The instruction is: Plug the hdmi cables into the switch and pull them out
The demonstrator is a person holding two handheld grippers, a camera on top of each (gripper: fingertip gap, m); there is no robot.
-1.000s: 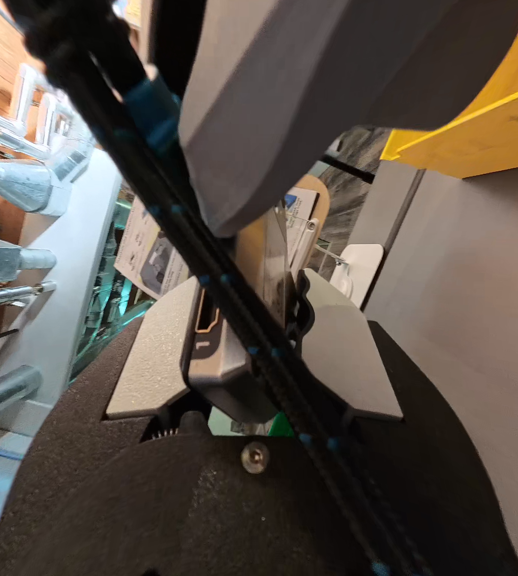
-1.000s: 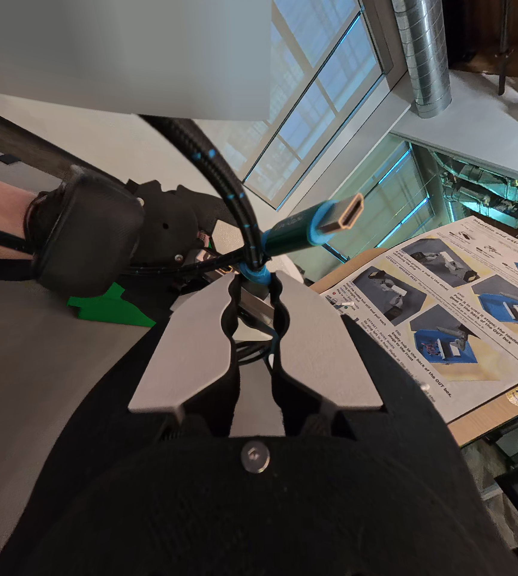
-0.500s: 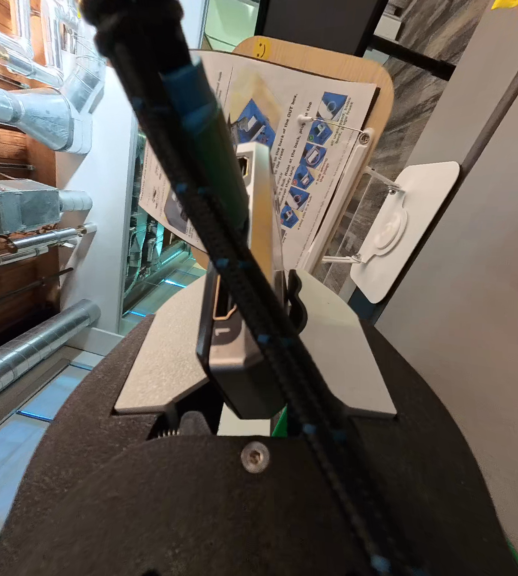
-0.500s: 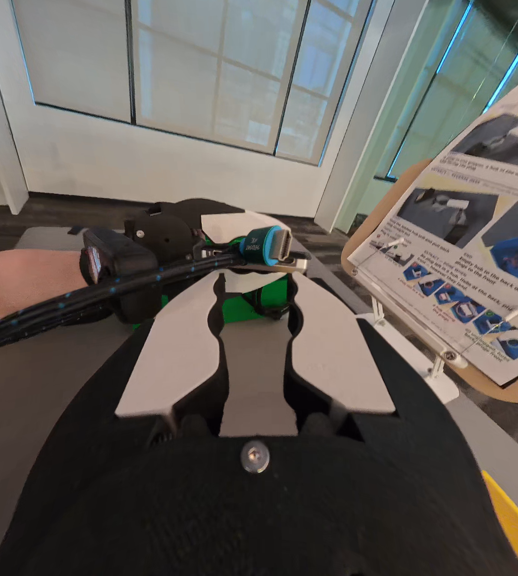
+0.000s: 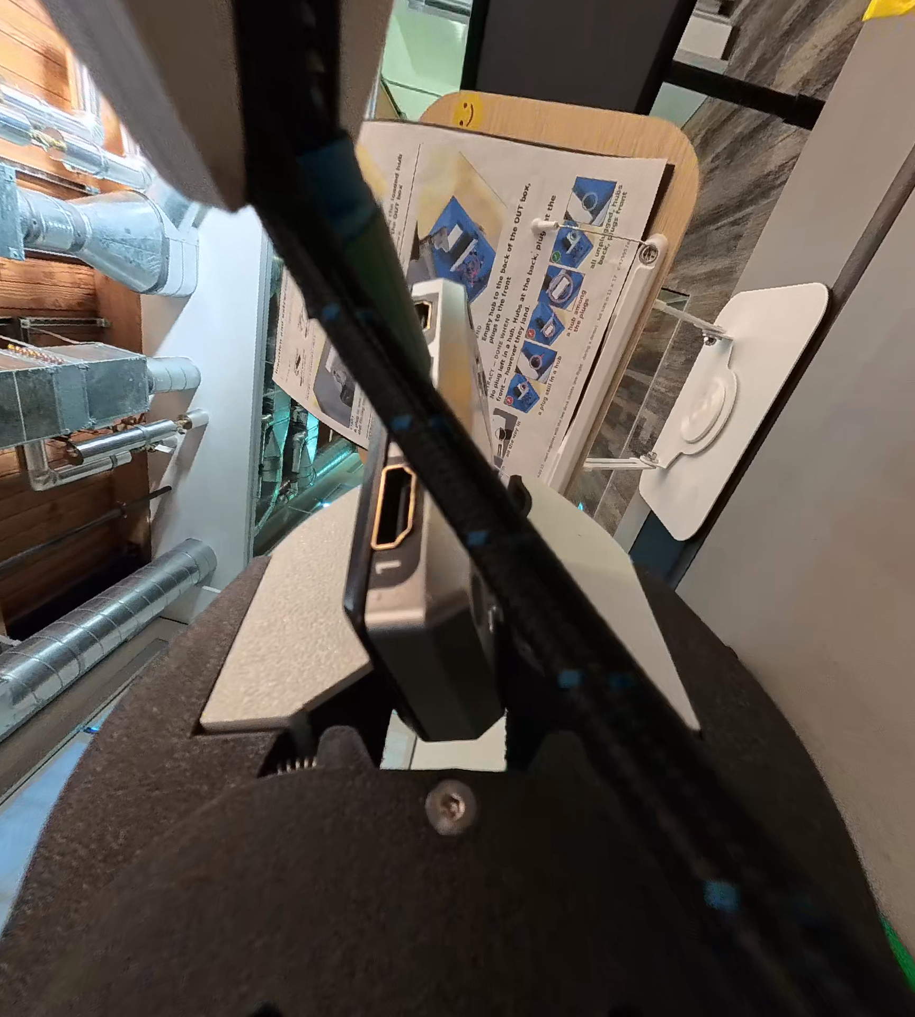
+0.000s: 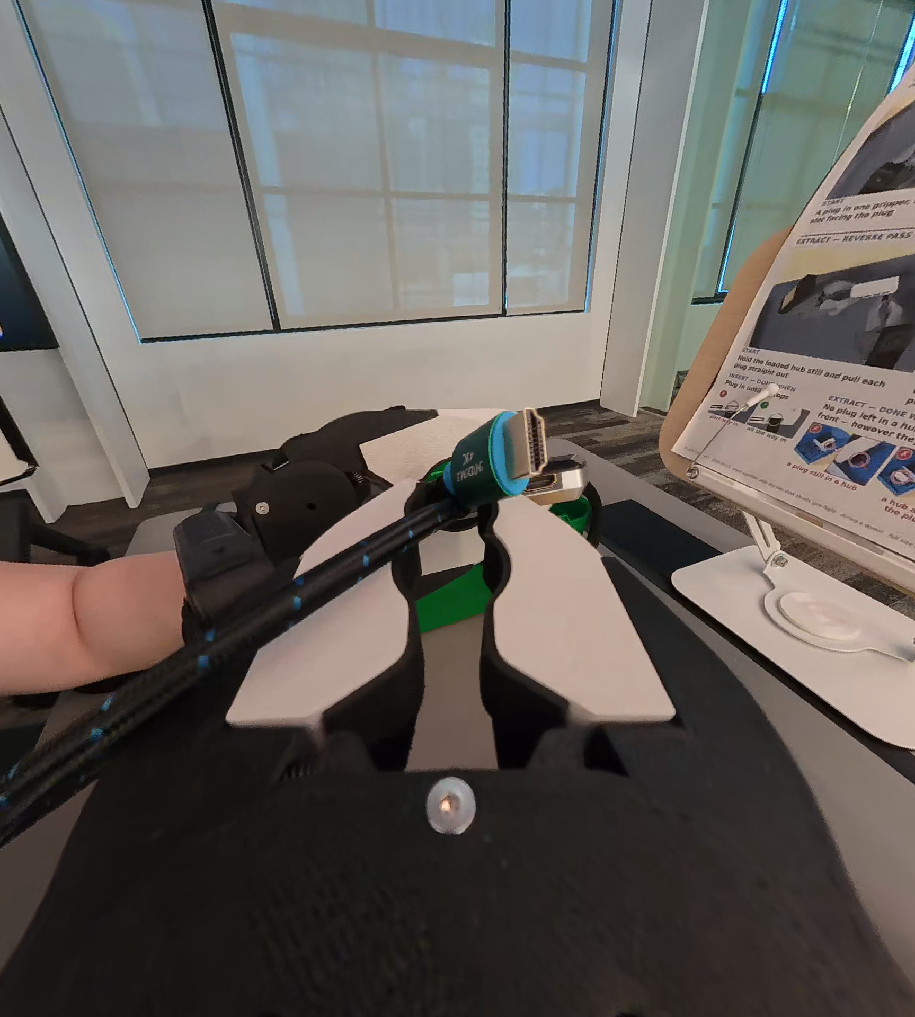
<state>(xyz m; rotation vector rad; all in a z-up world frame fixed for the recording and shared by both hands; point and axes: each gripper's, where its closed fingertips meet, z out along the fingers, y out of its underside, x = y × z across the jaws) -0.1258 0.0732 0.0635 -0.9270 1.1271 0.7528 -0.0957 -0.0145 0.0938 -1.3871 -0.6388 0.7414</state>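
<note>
My left gripper [image 5: 438, 490] is shut on the grey HDMI switch [image 5: 433, 616], which stands on edge between its fingers with an empty gold-rimmed port [image 5: 392, 506] facing the camera. A black braided HDMI cable [image 5: 499, 550] crosses in front of it. In the right wrist view my right gripper [image 6: 455, 506] is shut on that cable [image 6: 279, 600] just behind its teal plug [image 6: 491, 462]. The plug's metal tip points up and right, close to the switch's end [image 6: 559, 479], and is not inserted. The left gripper's body [image 6: 301, 495] and a forearm [image 6: 58, 622] lie beyond.
A tilted board with a printed instruction sheet [image 6: 829, 385] stands on a white base [image 6: 829, 649] at the right of the grey table [image 6: 857, 825]; it also shows in the left wrist view [image 5: 543, 264]. A green part [image 6: 449, 600] lies under the grippers. Windows are behind. There is about 10 cm between the tips of the two grippers.
My right gripper has swung down from facing the ceiling to facing the windows, carrying the plug up to the switch's end. The left gripper has turned the switch, still held.
</note>
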